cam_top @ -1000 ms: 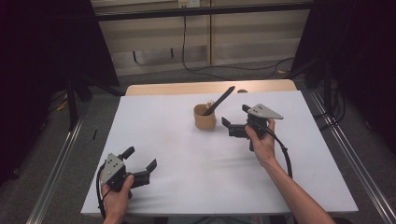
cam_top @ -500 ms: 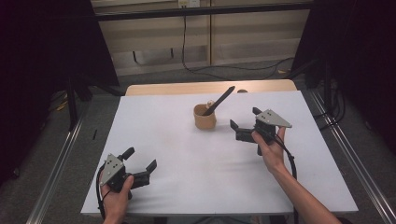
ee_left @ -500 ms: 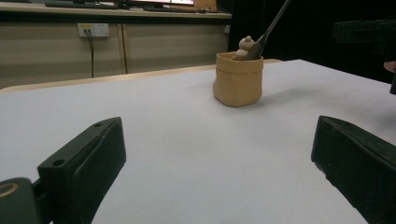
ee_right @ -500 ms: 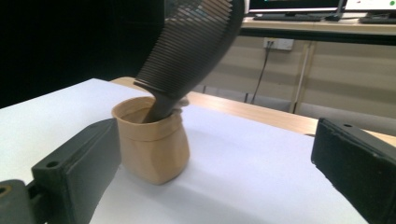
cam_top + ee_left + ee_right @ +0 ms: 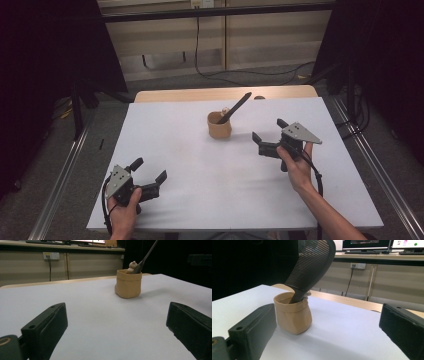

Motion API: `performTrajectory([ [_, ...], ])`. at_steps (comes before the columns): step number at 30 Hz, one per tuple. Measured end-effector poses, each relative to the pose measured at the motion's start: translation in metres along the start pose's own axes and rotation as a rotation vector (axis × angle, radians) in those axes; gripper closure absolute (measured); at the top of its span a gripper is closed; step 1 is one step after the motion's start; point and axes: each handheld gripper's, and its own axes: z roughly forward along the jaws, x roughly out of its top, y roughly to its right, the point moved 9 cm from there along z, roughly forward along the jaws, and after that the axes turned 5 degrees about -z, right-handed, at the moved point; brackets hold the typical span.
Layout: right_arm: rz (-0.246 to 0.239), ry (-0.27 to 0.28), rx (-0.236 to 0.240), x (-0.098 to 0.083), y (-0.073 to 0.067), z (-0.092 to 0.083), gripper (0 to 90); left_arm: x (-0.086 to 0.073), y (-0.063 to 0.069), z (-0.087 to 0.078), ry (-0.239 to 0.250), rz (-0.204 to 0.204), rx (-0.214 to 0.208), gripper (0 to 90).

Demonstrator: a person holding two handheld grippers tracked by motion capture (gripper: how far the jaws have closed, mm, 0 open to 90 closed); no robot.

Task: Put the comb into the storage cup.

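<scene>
A small tan pouch stands upright at the middle back of the white table. A black comb leans out of it toward the back right, beside a small beige figure. My right gripper is open and empty, held a little to the right of the pouch with its jaws pointing at it. My left gripper is open and empty near the table's front left corner, jaws facing the pouch from far off.
A wooden tabletop edge shows behind the white board. Metal rails run along both sides of the table. A cable hangs down the back wall. Monitors sit on a far counter.
My right gripper has let go of the comb's surroundings and drawn back to the right and toward the front, away from the pouch. The left gripper has stayed put.
</scene>
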Motion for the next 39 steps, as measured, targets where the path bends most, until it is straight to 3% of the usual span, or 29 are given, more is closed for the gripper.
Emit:
performTrajectory([
  [3,-0.011,0.009,-0.007,-0.001,0.001,-0.008,0.0,0.001,0.000,-0.001,0.006,-0.007,0.002,3.7],
  [9,0.013,0.015,-0.008,-0.004,0.004,-0.021,0.0,0.001,0.000,-0.002,0.006,0.000,0.003,3.7],
  [17,-0.008,0.027,-0.029,-0.004,0.012,-0.038,0.0,0.002,0.001,-0.003,0.011,-0.009,0.005,3.7],
  [23,0.003,0.034,-0.062,-0.007,0.021,-0.054,0.0,0.003,0.003,-0.005,0.018,-0.009,0.011,3.7],
  [31,-0.017,0.033,-0.116,-0.011,0.031,-0.073,0.3,0.002,0.002,-0.006,0.012,-0.008,0.017,3.7],
  [39,-0.017,0.031,-0.137,-0.016,0.036,-0.089,0.3,0.005,0.002,-0.008,0.022,-0.006,0.021,3.7],
])
